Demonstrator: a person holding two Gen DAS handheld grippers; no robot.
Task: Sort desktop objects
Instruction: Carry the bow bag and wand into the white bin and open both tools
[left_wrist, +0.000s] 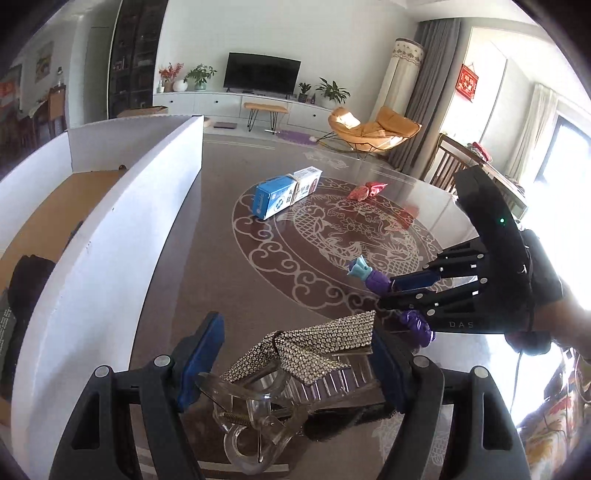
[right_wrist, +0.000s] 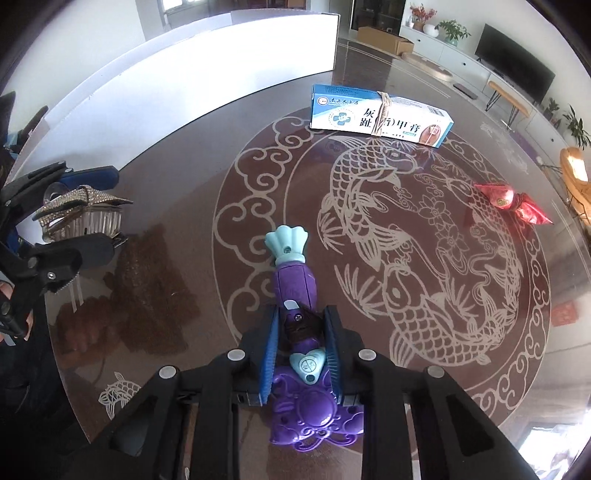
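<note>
Right wrist: right gripper tight around purple toy.

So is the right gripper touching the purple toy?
Touching. The right wrist view shows the right gripper with both blue pads pressed against the purple toy.

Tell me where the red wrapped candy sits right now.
In the right wrist view, the red wrapped candy lies on the glass table at far right, beyond the fish pattern, right of the medicine box.

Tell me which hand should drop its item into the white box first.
Left. Its tongs grip the rhinestone-covered clear hair claw clip right beside the white cardboard box. The right tongs clamp the purple plastic toy farther out over the patterned glass table.
</note>
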